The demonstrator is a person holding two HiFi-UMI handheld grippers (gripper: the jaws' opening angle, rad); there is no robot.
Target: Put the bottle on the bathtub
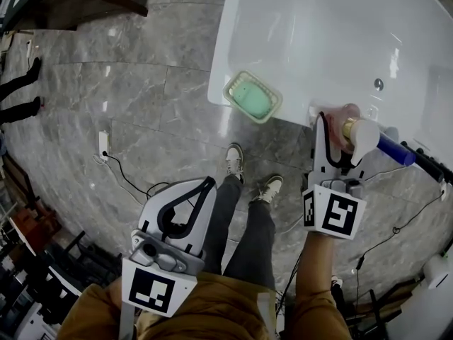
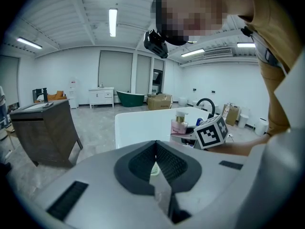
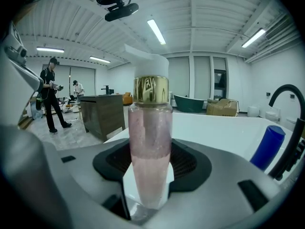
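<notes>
A clear bottle (image 1: 358, 133) of pink liquid, with a gold collar and white pump head, stands upright between the jaws of my right gripper (image 1: 340, 136), which is shut on its lower body. In the right gripper view the bottle (image 3: 150, 142) fills the middle. It hangs at the near rim of the white bathtub (image 1: 318, 27), by the corner with the fittings. My left gripper (image 1: 185, 205) is held low near the person's waist, away from the tub. Its jaws meet at the tips with nothing between them (image 2: 156, 144).
A green soap dish (image 1: 252, 96) sits on the tub's near rim to the left. A blue bottle (image 1: 393, 149) and a black faucet (image 3: 286, 99) stand right of the held bottle. The person's legs (image 1: 244, 211) stand on grey tiles; a cable and socket (image 1: 104, 144) lie left.
</notes>
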